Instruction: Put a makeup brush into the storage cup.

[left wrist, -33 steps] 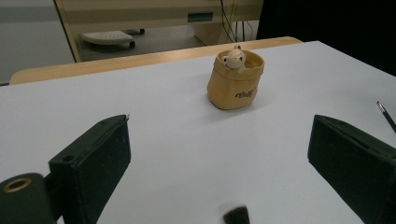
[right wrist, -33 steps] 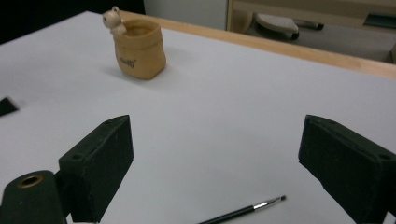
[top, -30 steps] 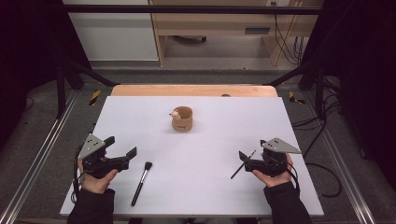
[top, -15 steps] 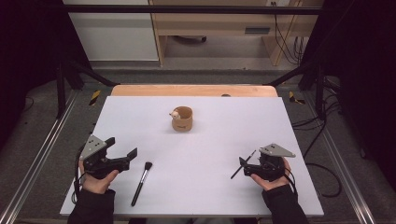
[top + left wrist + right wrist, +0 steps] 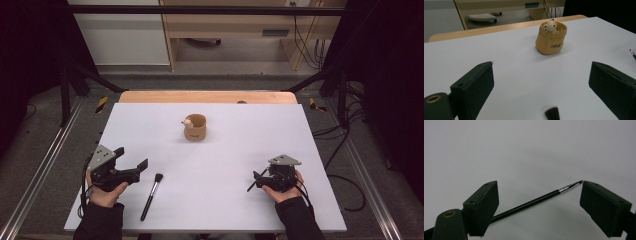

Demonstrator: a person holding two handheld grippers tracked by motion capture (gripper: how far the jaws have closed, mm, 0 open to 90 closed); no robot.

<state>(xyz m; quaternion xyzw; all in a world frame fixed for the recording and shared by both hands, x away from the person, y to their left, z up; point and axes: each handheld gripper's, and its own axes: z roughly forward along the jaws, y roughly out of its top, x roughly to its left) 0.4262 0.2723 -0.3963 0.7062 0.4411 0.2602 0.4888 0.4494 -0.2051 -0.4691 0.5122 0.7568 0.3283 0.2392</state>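
A thin black liner brush (image 5: 534,200) with a silver ferrule lies on the white table (image 5: 225,150). My right gripper (image 5: 258,180) stands low over it. The jaws are open and have just been closing a little, with the brush (image 5: 253,184) slanting between them and no pad pressing on it. My left gripper (image 5: 131,159) hovers open and holds nothing at the table's front left. Just right of it lies a larger makeup brush (image 5: 151,195), whose bristle tip (image 5: 552,113) shows between the jaws. A tan cup (image 5: 195,128) with a small animal figure on its rim stands mid-table (image 5: 551,37).
A wooden strip (image 5: 207,97) runs along the table's far edge. Metal frame rails (image 5: 45,165) flank both sides. Cables (image 5: 345,180) trail off the right side, and a bench and cabinet stand on the floor beyond.
My right gripper has sunk toward the table, down over the thin brush, tilting forward. The left gripper, both brushes and the cup have not moved.
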